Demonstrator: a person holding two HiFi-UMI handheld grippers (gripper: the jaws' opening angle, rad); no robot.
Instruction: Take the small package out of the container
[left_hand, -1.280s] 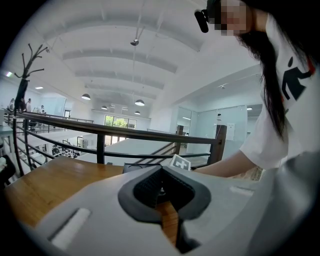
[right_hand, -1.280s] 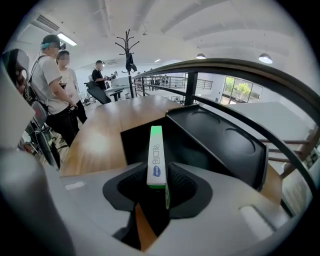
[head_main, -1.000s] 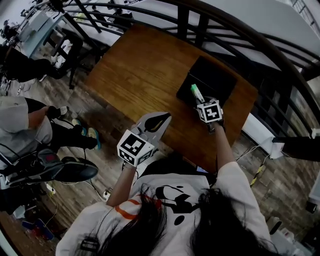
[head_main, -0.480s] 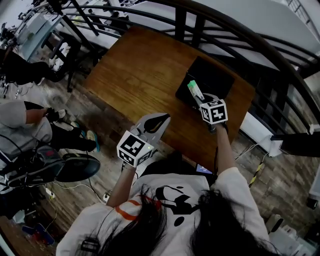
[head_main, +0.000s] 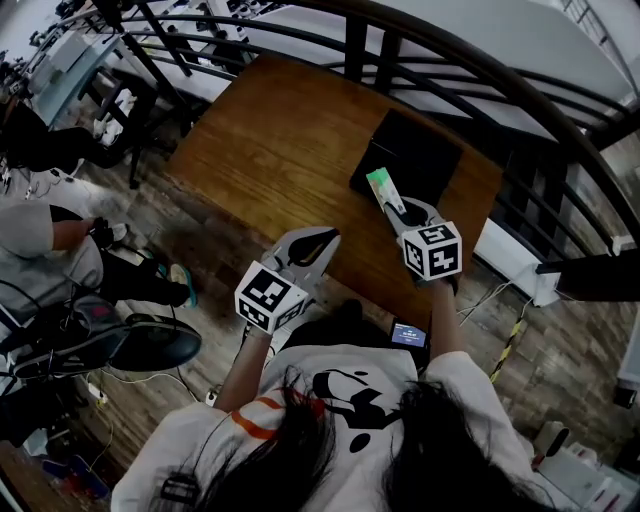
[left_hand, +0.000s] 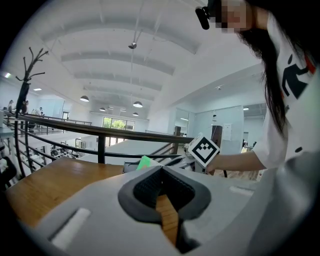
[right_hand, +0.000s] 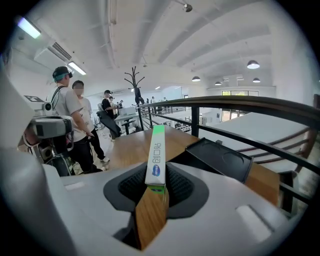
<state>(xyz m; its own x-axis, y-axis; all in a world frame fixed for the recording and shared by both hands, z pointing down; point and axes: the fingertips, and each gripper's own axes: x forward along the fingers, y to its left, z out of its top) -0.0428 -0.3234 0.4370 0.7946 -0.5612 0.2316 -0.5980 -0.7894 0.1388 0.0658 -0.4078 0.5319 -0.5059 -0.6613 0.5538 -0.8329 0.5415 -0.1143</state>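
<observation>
My right gripper (head_main: 392, 206) is shut on the small package (head_main: 381, 187), a slim white box with green ends. It holds the package in the air just in front of the black container (head_main: 415, 150) on the wooden table (head_main: 270, 130). In the right gripper view the package (right_hand: 156, 155) stands up from between the jaws of the right gripper (right_hand: 159, 187), with the container (right_hand: 225, 160) beyond it to the right. My left gripper (head_main: 312, 243) hangs over the table's near edge, shut with nothing in it. In the left gripper view, the tips of the left gripper (left_hand: 161, 169) meet.
A black metal railing (head_main: 470, 70) runs round the far side of the table. People (right_hand: 70, 125) and a chair (head_main: 130, 100) stand off to the left. A small lit screen (head_main: 410, 334) shows by the person's body.
My right gripper has drawn back from the container toward the person, with the package in it. The left gripper has stayed in place.
</observation>
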